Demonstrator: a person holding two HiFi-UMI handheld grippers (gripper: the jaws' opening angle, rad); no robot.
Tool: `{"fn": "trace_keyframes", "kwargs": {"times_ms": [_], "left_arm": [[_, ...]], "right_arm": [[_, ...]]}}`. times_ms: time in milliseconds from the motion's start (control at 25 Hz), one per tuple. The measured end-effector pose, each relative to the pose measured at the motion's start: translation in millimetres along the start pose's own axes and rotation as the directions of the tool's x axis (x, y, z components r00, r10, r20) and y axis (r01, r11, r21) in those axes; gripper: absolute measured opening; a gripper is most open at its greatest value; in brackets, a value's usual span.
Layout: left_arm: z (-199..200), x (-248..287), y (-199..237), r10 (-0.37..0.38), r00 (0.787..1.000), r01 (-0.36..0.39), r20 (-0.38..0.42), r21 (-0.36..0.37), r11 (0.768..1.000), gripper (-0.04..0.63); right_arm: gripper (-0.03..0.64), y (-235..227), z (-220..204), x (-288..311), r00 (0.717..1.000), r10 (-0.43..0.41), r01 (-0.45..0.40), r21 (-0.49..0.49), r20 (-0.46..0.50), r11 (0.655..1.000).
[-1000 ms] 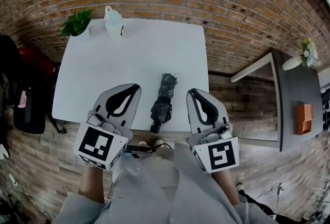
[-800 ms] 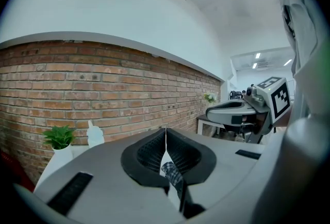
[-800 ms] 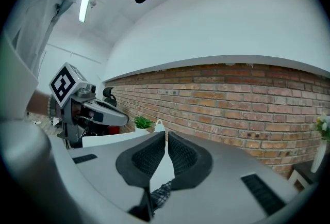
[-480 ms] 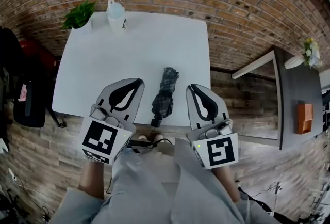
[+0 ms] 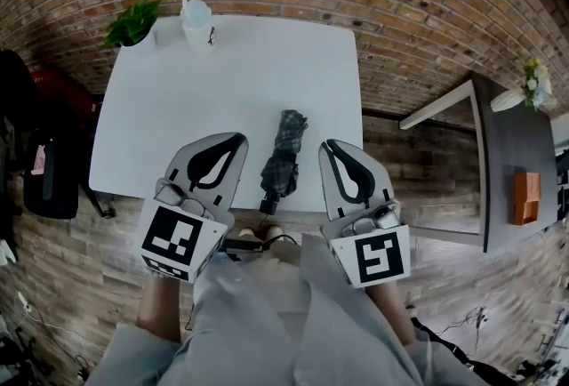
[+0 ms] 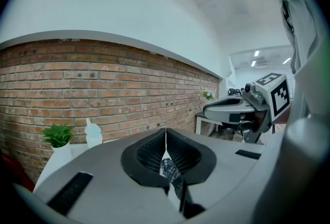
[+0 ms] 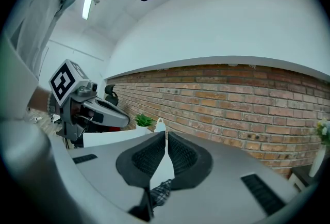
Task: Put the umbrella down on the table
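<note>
A folded dark plaid umbrella [image 5: 282, 155] lies flat on the white table [image 5: 178, 108] near its front edge, handle end toward me. My left gripper [image 5: 235, 141] hovers just left of it and my right gripper [image 5: 328, 147] just right of it, neither touching it. Both are shut with nothing between their jaws. In the left gripper view the closed tips [image 6: 165, 130] frame a slice of the umbrella [image 6: 172, 175] below. The right gripper view shows its tips [image 7: 165, 134] together, with the umbrella [image 7: 161, 190] low in the gap.
A potted plant [image 5: 133, 23] and a white bottle [image 5: 196, 20] stand at the table's far left corner, against the brick wall. A dark side table [image 5: 511, 153] with an orange object [image 5: 524, 198] and flowers [image 5: 531, 86] is at the right. A black chair [image 5: 46, 184] sits at the left.
</note>
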State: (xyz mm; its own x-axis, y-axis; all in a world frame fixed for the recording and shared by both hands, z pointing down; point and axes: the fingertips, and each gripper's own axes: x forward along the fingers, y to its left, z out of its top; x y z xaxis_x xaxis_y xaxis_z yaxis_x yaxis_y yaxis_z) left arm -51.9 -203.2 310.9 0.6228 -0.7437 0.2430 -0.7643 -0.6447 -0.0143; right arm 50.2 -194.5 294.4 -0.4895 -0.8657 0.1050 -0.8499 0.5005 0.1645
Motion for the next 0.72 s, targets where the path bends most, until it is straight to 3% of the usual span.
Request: {"fn": "trace_keyframes", "kwargs": {"times_ms": [720], "left_arm": [[1.6,-6.3,4.7,0.007,1.0,-0.007,0.004,-0.028,1.0,0.023]], "right_arm": [[0.046,7.3,-3.5,-1.0,1.0,0.004,-0.004,-0.015,-0.023,1.0]]}}
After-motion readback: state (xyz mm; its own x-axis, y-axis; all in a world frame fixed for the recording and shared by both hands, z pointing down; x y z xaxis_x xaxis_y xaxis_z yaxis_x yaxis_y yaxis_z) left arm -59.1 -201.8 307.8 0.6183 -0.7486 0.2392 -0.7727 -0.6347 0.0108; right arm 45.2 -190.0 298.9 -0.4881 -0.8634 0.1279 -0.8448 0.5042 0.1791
